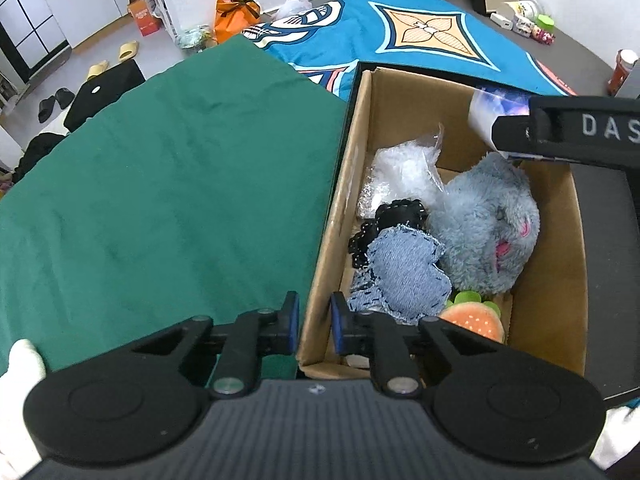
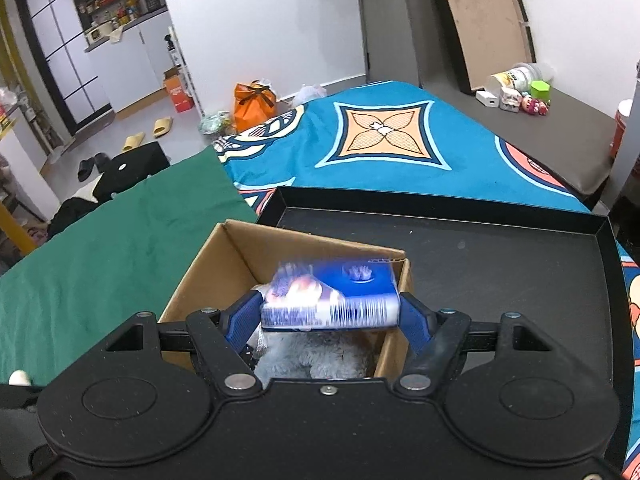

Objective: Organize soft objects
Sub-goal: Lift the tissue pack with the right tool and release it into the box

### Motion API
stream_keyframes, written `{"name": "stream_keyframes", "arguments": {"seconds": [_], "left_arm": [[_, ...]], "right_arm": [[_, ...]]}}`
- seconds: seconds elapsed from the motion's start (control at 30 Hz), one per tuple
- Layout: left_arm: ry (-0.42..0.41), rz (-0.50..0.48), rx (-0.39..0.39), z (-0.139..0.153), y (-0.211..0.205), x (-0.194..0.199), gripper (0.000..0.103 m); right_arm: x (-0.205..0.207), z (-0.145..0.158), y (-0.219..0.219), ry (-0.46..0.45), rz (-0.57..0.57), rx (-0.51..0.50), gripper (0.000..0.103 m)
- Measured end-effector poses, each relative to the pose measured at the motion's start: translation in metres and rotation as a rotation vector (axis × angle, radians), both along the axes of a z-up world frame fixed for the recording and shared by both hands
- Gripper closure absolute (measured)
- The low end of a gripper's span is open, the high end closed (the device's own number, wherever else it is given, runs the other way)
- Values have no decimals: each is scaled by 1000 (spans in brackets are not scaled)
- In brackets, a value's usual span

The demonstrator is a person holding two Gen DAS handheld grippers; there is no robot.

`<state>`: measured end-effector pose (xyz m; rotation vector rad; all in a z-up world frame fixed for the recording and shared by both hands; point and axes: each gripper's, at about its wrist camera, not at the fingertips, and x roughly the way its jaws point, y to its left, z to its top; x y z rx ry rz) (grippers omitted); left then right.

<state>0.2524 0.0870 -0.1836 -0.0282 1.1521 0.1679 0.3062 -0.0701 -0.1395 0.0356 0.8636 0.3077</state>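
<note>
An open cardboard box (image 1: 552, 240) holds a fluffy blue plush toy (image 1: 488, 232), a denim patch (image 1: 404, 276), a black fabric piece (image 1: 396, 212), a clear bag of white fluff (image 1: 400, 172) and a burger plush (image 1: 472, 320). My left gripper (image 1: 315, 314) straddles the box's near left wall, shut on it, one finger inside and one outside. My right gripper (image 2: 330, 302) is shut on a blue and white tissue pack (image 2: 332, 296) and holds it above the box (image 2: 200, 276). In the left wrist view the pack (image 1: 486, 114) hangs over the box's far right corner.
The box sits at the left end of a shallow black tray (image 2: 500, 272). A green cloth (image 1: 160, 180) covers the surface to the left, and a blue patterned blanket (image 2: 384, 136) lies behind. Small jars and toys (image 2: 520, 92) stand far right; slippers and an orange bag lie on the floor.
</note>
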Motion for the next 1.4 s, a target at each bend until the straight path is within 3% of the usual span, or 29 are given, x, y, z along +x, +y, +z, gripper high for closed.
{"name": "stream_keyframes", "arguments": {"seconds": [0.3,0.5,0.67,1.1,1.2,1.27,1.4], "left_arm": [[-13,-2,-22,1,4,-2,87],[-28,-8,0,6,0,-5,87],[-31,-1,1,7,0,-6,87],[-46,-3,44,11,-6,-5,83],[-71,-4,60,16,-9,-8,80],[-91,-10,31,22,-8,-10,66],[-129,-6,18,34,-8,-14,52]], "right_arm": [[0,3,-7,-13,-32,-6,31],[4,-6,7,1,14,-23,32],[4,-3,10,9,31,20,32],[-10,20,-29,-41,11,31,32],[-16,22,-40,-43,0,25,33],[-20,24,-48,-44,-11,32,33],[-32,28,-63,-38,-28,51,33]]}}
